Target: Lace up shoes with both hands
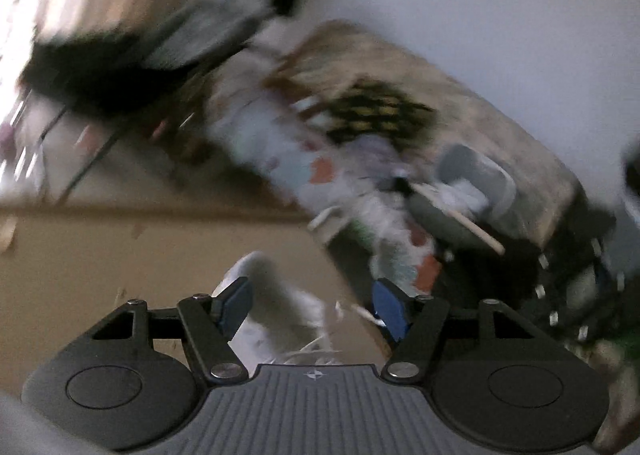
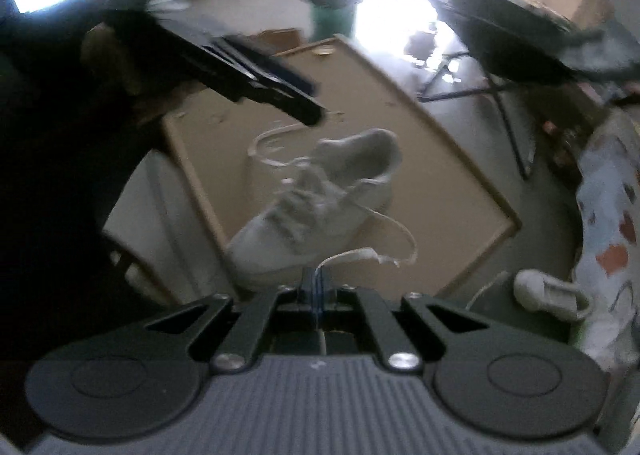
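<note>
A white sneaker (image 2: 320, 195) lies on a brown board (image 2: 440, 159), toe toward the lower left. My right gripper (image 2: 316, 291) is shut on a white lace (image 2: 360, 255), which loops right and back to the shoe's eyelets. Another lace loop (image 2: 272, 143) arcs above the tongue. My left gripper (image 2: 308, 99) hovers over the shoe's upper left, held by a dark-sleeved arm. In the blurred left wrist view, my left gripper (image 1: 314, 307) stands open, its blue pads (image 1: 236, 303) wide apart with nothing gripped. The sneaker (image 1: 276, 307) and loose lace strands (image 1: 364, 313) show below it.
A second white sneaker (image 2: 552, 295) lies on the floor at the lower right beside a patterned cloth (image 2: 612, 215). A black folding chair (image 2: 500, 55) stands behind the board, and a green bin (image 2: 334, 11) farther back. Cluttered furniture (image 1: 400, 135) fills the left wrist view.
</note>
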A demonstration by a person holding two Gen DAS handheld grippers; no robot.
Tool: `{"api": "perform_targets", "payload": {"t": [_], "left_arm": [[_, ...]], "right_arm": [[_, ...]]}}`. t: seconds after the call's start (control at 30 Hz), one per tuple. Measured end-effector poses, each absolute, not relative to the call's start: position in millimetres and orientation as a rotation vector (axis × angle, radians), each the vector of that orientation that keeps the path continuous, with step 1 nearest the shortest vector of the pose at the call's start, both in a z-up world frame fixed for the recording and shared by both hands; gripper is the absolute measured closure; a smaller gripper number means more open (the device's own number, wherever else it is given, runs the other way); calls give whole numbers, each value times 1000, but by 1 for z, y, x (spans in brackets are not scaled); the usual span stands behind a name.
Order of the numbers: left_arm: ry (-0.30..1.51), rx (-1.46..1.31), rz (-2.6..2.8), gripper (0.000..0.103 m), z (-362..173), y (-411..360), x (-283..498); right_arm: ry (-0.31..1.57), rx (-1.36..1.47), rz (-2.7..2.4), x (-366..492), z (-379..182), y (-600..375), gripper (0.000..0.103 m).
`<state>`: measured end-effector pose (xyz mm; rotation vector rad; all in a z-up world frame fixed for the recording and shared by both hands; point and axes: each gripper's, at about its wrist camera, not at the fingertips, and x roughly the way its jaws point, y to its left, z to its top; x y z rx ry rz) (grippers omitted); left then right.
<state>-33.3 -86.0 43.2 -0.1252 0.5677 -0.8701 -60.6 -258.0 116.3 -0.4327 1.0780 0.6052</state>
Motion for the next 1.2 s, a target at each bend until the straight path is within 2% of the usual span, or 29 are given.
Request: {"api": "perform_targets", "payload": {"t": [0.23, 0.43, 0.7, 0.77, 0.8, 0.87, 0.93, 1.0, 1.1, 1.2], "left_arm": [[398, 242, -1187, 35, 60, -110, -70], [137, 534, -1248, 35, 65, -125, -110], [103, 549, -1246, 43, 74, -137, -119], [118, 533, -1249, 52, 72, -135, -116], [130, 523, -1256, 60, 71, -134, -115], [145, 508, -1259, 62, 62, -134, -110], [154, 495, -1263, 77, 58, -132, -109], [170, 476, -1264, 87, 55, -132, -105], [204, 439, -1264, 96, 49, -131, -98], [272, 373, -1270, 97, 41, -128, -88]], "right_arm": [[1124, -568, 827, -70, 135, -228, 102], [1174, -621, 901, -56, 147, -215, 102], [1252, -681, 951, -28, 149, -205, 102], [1255, -699, 963, -21, 150, -200, 102], [1255, -708, 966, -18, 151, -198, 102], [1255, -720, 974, -11, 152, -192, 102], [1263, -731, 991, -6, 150, -186, 102], [1265, -749, 1006, -3, 150, -180, 102], [1271, -768, 1018, 2, 149, -174, 102], [1272, -794, 1003, 6, 148, -174, 102]]}}
